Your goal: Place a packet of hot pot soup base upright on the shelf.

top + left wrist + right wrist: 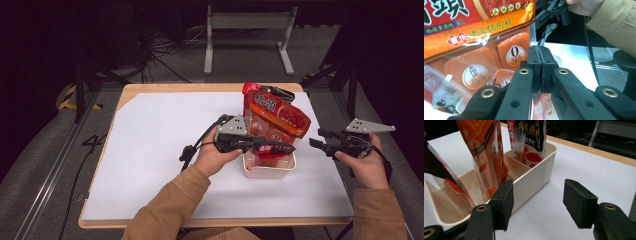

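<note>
hotpot seasoning packets stand in a cream plastic bin [268, 172] near the right side of the white table sheet [150, 150], and the job looks like filing them upright into its compartments. the left gripper [285, 147] reaches across the bin's top, its jaws pressed tight on the thin edge of a small clear sachet [548, 31], which seems to be going into the near compartment. the big orange-red packet [277, 117] leans in the middle compartment, and a darker red one [529, 135] sits in the far compartment. the right gripper [316, 144] hovers just beside the bin, jaws spread wide and holding nothing. by my reading the work is well along: two packets look settled, and the one in the grasp has yet to be let go. count: one bin with three compartments, three packets that i can tell apart, two grippers.
</note>
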`<state>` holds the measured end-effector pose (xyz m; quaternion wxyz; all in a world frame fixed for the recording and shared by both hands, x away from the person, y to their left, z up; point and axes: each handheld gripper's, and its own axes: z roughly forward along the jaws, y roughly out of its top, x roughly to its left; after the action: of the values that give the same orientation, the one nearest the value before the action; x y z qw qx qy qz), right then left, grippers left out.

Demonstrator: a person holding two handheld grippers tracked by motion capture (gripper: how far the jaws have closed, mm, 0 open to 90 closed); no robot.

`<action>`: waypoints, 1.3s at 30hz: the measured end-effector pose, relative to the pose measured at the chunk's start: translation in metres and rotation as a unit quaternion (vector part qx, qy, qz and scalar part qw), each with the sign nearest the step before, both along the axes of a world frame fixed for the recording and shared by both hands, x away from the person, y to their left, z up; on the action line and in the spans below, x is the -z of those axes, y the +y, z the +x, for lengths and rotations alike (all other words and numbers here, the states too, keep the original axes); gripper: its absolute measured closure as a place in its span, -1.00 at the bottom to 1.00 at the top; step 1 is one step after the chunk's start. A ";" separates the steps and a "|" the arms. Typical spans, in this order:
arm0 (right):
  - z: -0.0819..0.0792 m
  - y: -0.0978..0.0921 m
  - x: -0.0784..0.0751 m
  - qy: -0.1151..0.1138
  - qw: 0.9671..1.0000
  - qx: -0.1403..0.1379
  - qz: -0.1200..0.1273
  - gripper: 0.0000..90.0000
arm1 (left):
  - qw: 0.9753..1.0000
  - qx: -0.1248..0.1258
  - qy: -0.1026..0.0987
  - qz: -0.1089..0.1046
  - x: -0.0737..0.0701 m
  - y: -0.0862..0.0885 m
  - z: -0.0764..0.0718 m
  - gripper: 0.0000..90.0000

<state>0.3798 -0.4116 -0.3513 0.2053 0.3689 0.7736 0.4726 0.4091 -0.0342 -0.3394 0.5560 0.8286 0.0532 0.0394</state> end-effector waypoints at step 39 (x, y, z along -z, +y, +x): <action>0.000 0.006 0.002 -0.010 1.000 -0.006 -0.001 -0.15 | 0.998 -0.051 0.040 -0.008 -0.019 0.035 -0.006 -0.14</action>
<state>0.3794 -0.4057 -0.3528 0.2102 0.3595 0.7742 0.4767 0.4033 0.0008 -0.3201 0.5569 0.8215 0.1177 0.0338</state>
